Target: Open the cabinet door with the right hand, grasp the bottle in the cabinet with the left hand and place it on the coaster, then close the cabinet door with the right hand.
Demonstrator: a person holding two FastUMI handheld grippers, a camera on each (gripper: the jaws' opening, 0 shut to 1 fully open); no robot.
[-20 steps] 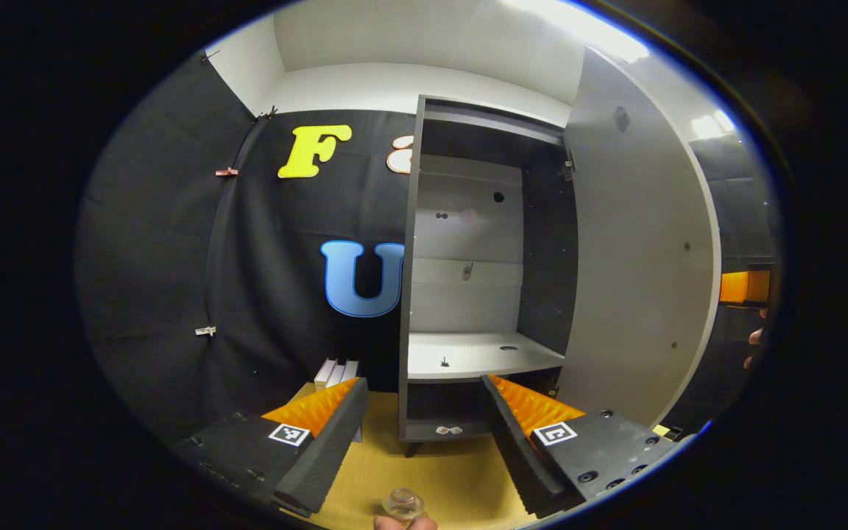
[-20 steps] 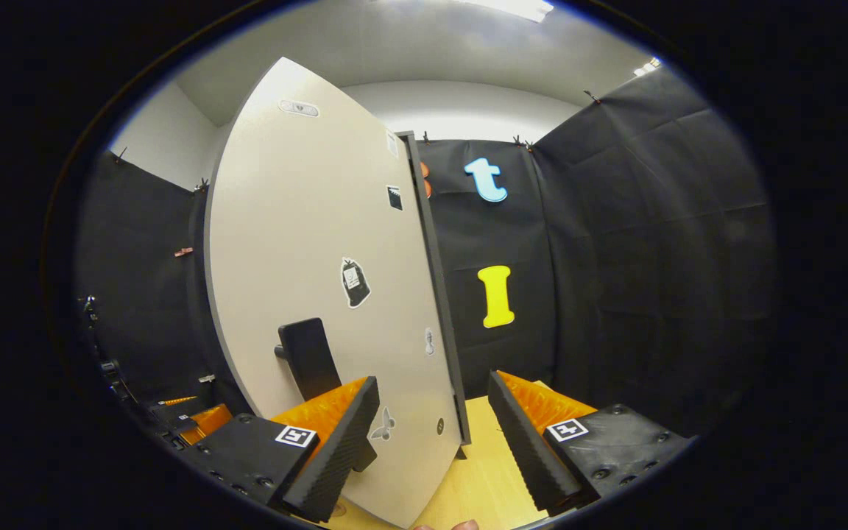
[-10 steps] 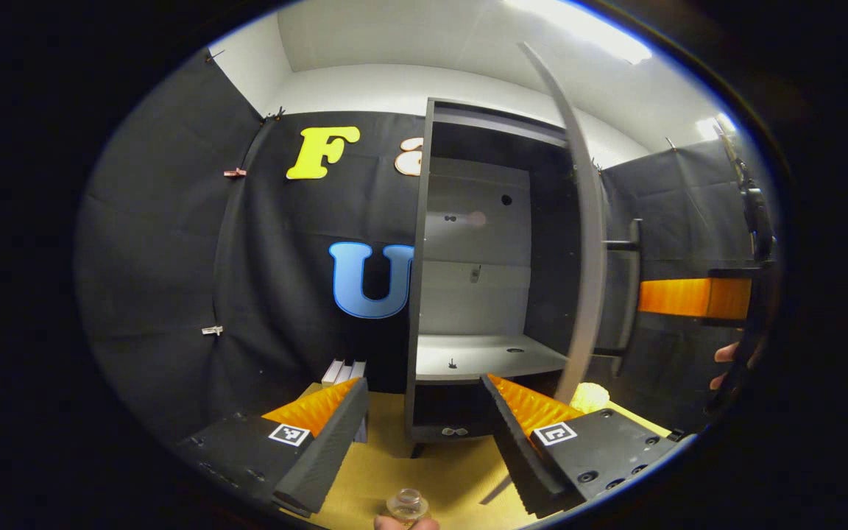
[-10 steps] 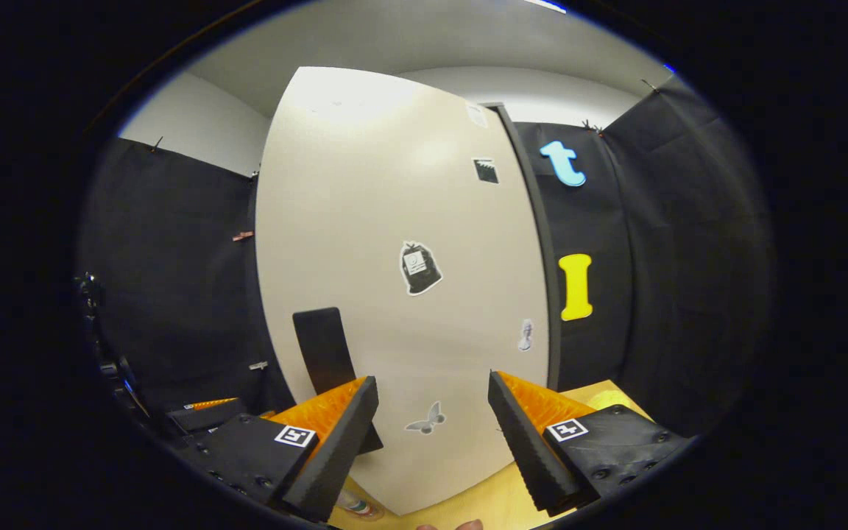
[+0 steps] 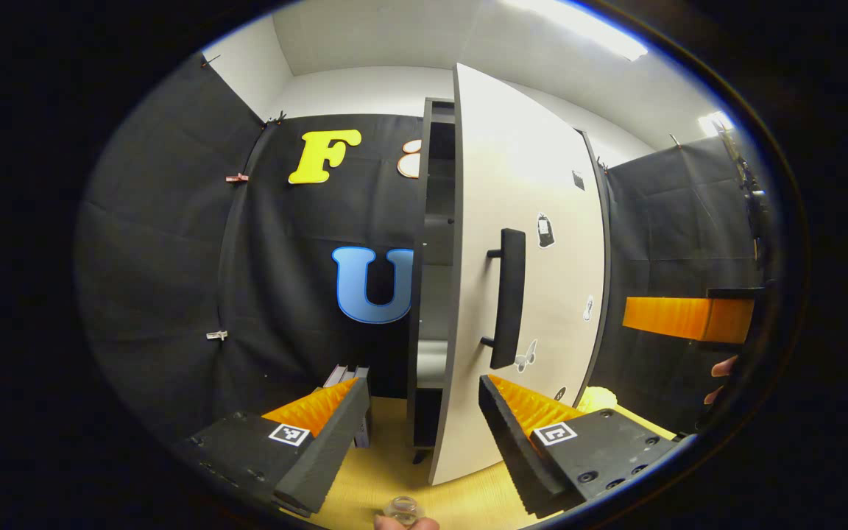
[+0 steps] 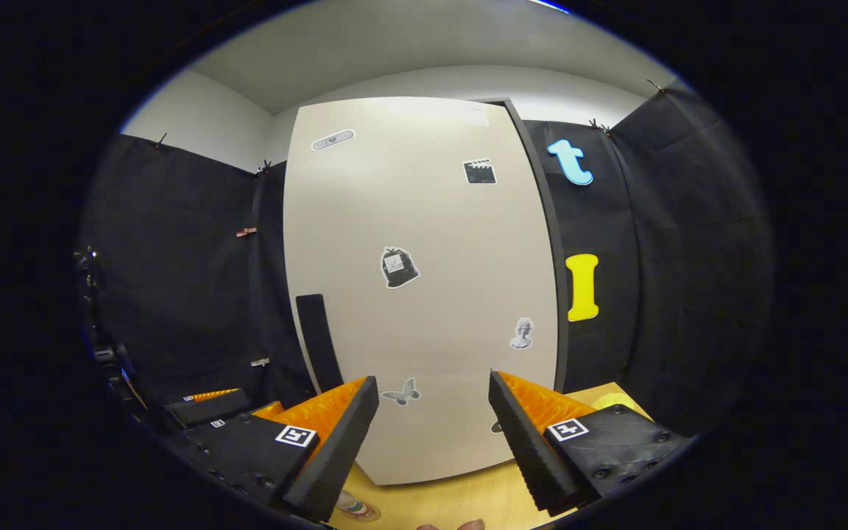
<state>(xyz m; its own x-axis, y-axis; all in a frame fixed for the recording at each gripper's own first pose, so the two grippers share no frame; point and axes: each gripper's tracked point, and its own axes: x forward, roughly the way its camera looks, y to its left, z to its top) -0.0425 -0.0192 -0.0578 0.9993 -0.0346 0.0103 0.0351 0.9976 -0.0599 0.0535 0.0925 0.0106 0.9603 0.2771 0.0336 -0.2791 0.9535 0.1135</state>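
Left hand-held gripper wide open, holding nothing, hovering over the bench. Bottle stands on the bench just below and between its fingers, at the view's bottom edge. Cabinet door ahead of it, nearly shut, a narrow gap left at the cabinet; dark handle faces it. Right hand-held gripper wide open, empty, door straight ahead, not touching. Bottle on coaster by its left finger.
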